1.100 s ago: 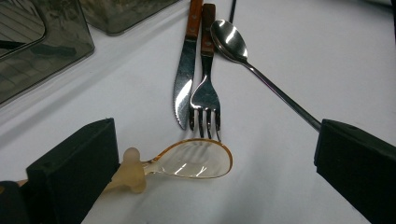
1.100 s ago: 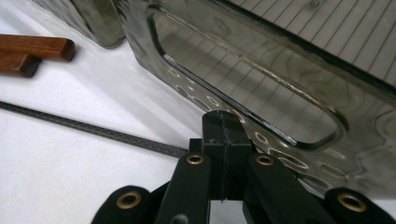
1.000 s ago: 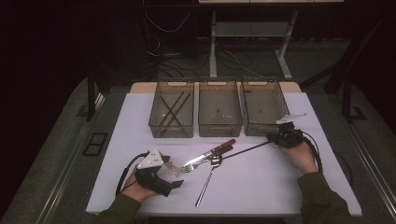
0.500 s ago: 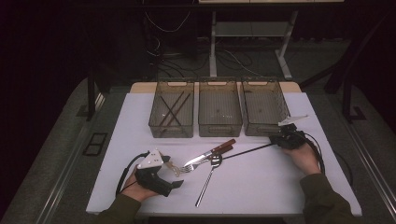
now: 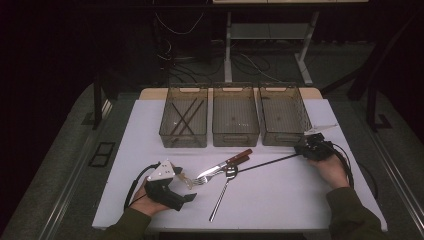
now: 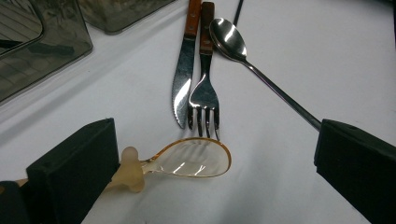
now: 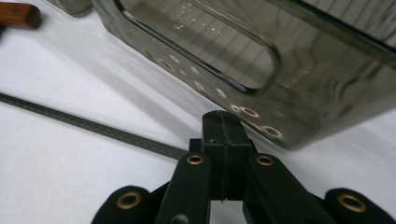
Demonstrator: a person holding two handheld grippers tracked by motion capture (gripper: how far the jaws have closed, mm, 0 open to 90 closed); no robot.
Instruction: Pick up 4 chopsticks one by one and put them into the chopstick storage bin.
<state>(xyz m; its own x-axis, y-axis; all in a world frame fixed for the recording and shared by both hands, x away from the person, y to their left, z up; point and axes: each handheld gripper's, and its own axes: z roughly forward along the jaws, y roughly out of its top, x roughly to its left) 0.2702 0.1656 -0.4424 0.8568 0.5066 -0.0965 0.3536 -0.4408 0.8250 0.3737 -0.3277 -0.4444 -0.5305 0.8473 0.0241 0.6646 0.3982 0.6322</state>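
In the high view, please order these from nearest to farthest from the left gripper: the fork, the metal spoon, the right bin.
1. fork, just right of the left gripper.
2. metal spoon, beyond the fork, mid-table.
3. right bin, far back right.

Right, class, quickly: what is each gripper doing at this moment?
Left gripper: open, with the clear plastic spoon lying between its jaws, not gripped.
Right gripper: closed on the end of a thin black rod.
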